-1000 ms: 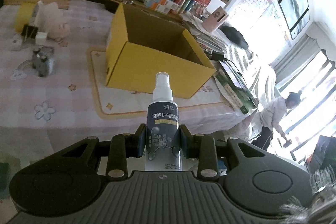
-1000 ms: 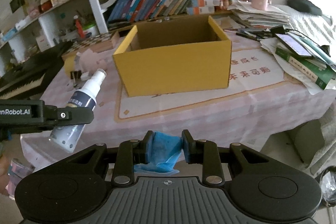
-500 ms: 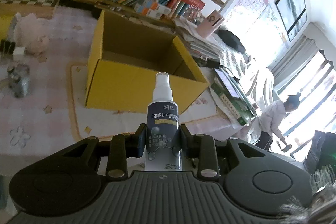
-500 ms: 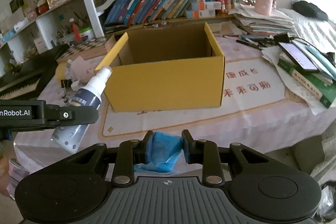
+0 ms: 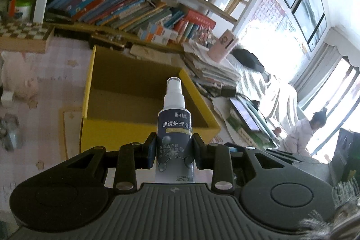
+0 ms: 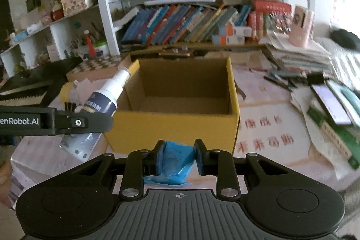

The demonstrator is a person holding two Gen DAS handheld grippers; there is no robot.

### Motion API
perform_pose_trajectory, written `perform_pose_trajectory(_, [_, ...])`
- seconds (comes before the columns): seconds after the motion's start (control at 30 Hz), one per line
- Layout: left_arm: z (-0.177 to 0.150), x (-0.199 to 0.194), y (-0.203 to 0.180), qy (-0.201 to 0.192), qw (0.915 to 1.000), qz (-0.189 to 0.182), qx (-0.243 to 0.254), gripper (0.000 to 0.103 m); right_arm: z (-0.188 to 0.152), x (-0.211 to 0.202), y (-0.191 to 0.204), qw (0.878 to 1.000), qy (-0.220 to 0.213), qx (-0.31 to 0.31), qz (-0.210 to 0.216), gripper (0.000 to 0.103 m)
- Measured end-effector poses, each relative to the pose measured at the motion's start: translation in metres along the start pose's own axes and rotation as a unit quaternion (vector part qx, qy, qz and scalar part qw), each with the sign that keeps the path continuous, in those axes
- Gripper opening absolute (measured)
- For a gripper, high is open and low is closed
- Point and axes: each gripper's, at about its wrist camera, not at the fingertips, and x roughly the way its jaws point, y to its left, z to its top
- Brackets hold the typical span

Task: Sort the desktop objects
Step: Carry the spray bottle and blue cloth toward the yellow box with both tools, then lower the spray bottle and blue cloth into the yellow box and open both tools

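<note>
My left gripper (image 5: 174, 150) is shut on a dark-labelled spray bottle (image 5: 174, 127) with a white nozzle, held just in front of the open yellow cardboard box (image 5: 105, 134). The bottle (image 6: 105, 96) also shows in the right wrist view at the box's left front corner. My right gripper (image 6: 177, 156) is shut on a crumpled blue packet (image 6: 175, 159), just in front of the box's near wall (image 6: 175, 129). The box looks empty inside.
A pink plush toy (image 5: 20, 82) and a small grey object (image 5: 10, 132) lie left of the box on the pink tablecloth. Stacked papers, books and a phone (image 6: 330, 102) lie to the right. A bookshelf (image 6: 191, 21) stands behind.
Both grippers have moved forward and up toward the box with their objects still held. The box's inside has come into view in both views.
</note>
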Motion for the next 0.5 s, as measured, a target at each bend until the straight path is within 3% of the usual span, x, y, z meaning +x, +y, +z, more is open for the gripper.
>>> perform_pose_trajectory(0.3, [0.039, 0.030, -0.002, -0.035, 0.9983, 0.039, 0.026, 0.030, 0.043, 0.032, -0.011, 0.997, -0.036, -0.059, 0.030, 0.028])
perform_pose_trajectory(0.5, [0.063, 0.072, 0.005, -0.010, 0.9972, 0.060, 0.043, 0.030, 0.069, 0.073, -0.013, 0.992, -0.024, -0.115, 0.047, 0.028])
